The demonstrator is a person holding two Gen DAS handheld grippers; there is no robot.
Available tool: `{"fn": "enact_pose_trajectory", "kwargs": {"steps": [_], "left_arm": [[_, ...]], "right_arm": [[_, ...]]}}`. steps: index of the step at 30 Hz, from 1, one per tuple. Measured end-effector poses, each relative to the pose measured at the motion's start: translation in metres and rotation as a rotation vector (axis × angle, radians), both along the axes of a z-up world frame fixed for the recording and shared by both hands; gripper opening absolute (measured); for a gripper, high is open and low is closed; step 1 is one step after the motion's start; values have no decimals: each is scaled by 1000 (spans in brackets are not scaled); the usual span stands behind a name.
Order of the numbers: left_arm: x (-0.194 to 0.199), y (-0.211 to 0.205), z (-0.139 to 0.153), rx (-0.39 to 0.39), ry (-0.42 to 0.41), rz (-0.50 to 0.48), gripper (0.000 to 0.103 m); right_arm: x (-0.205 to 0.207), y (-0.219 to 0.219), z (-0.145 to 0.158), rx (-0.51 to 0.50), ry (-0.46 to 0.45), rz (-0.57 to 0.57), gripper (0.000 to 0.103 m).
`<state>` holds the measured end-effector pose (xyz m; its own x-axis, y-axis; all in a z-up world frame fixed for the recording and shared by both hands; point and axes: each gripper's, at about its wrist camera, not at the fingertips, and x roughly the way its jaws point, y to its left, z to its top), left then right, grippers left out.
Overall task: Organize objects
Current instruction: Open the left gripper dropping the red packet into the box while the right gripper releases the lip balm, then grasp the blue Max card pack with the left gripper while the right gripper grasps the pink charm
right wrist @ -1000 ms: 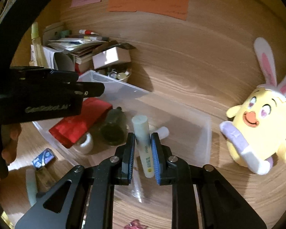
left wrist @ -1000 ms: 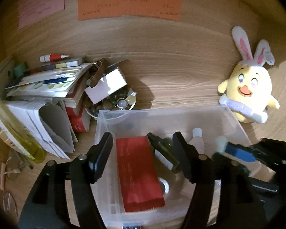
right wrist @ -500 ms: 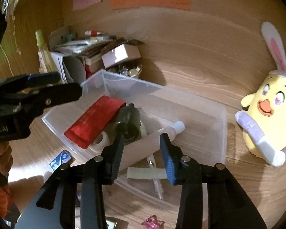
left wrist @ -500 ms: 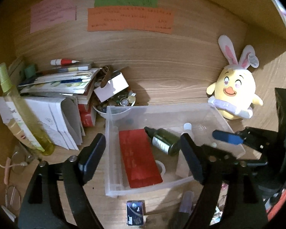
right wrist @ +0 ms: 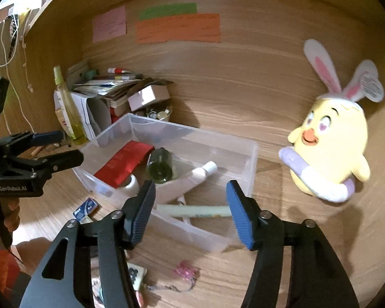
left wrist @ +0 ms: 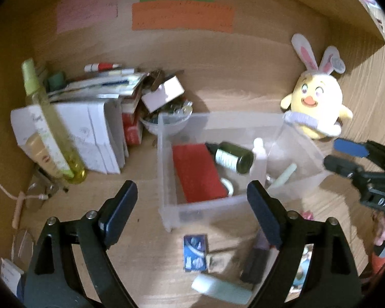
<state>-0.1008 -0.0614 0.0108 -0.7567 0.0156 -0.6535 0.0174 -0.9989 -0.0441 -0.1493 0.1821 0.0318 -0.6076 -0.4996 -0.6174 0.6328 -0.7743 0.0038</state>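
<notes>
step: between placements, pale green tube [right wrist: 192, 211] lies in clear plastic bin [right wrist: 252, 154] mid-counter | right gripper [right wrist: 190, 211] jaws opening, empty | left gripper [left wrist: 192, 211] jaws opening, empty | next: likely the small blue packet [left wrist: 195, 252] near bin's front wall

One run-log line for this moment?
left gripper: opening, empty | right gripper: opening, empty | pale green stick: lying in clear bin | next: small blue box, likely
</notes>
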Motion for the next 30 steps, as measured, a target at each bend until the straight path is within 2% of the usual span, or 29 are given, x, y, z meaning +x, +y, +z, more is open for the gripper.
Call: {"fn": "enact_pose_trajectory", "kwargs": {"steps": [9,21,25,30], "left_arm": [[12,-10,-28,15,-71,27,88],[0,-17,-73,15,-199,42,87],[-4,-16,-81,24,-230,23,81],[-6,-12,-85,40,-247,-3,78]], "right_arm": [[14,19,-16,10,-42,-9,56],[21,20,-54,56,-143,5,56],[18,18,-68,84,-178,10,56],[16,14,-83,116,-215,25,56]]}}
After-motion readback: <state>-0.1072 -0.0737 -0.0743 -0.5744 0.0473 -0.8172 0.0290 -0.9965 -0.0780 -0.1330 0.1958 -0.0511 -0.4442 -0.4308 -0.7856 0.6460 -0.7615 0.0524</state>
